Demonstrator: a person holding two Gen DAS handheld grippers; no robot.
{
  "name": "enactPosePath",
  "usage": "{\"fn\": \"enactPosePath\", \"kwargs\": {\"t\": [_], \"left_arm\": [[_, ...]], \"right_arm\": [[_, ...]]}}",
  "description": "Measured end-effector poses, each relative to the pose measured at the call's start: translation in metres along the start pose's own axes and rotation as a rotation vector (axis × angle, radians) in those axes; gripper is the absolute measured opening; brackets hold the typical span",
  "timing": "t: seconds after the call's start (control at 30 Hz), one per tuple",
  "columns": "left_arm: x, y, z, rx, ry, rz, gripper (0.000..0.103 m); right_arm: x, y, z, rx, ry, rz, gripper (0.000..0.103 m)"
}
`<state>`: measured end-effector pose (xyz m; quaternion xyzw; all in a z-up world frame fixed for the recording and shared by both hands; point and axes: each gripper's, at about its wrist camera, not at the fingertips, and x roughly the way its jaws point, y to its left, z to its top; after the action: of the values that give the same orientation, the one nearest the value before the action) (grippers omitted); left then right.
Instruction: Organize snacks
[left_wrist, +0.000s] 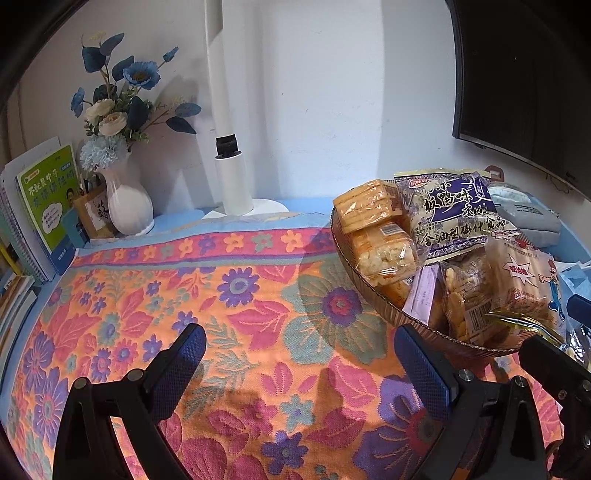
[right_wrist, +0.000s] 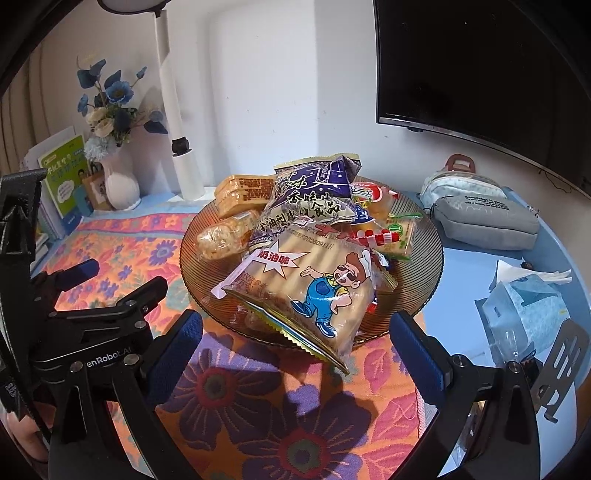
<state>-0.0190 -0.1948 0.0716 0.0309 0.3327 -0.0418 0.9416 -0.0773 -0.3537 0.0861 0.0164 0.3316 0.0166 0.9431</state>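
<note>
A brown ribbed glass plate (right_wrist: 192, 266) heaped with snack packs sits on the floral cloth. On top lie a purple-and-white puffed-snack bag (right_wrist: 314, 195), a breadstick bag with a cartoon figure (right_wrist: 306, 284) overhanging the near rim, and orange cracker packs (right_wrist: 240, 192). My right gripper (right_wrist: 297, 343) is open just in front of the plate, and the breadstick bag's corner reaches between its blue pads without touching them. My left gripper (left_wrist: 303, 354) is open over bare cloth, left of the plate (left_wrist: 373, 295). It also shows in the right wrist view as the left gripper (right_wrist: 123, 277).
At the back left are a white vase of blue flowers (left_wrist: 127, 206), books (left_wrist: 48, 206) and a white lamp post (left_wrist: 232, 184). A grey pouch (right_wrist: 487, 218) and a tissue box (right_wrist: 524, 306) lie right of the plate. A dark monitor (right_wrist: 480, 74) hangs on the wall.
</note>
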Motion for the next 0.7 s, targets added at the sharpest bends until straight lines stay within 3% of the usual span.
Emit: {"fn": "enactPosePath", "kwargs": {"t": [0.7], "left_arm": [[0.0027, 0.001, -0.0001, -0.002, 0.0, 0.041, 0.101]], "right_arm": [[0.0014, -0.0039, 0.0008, 0.025, 0.011, 0.007, 0.102]]}}
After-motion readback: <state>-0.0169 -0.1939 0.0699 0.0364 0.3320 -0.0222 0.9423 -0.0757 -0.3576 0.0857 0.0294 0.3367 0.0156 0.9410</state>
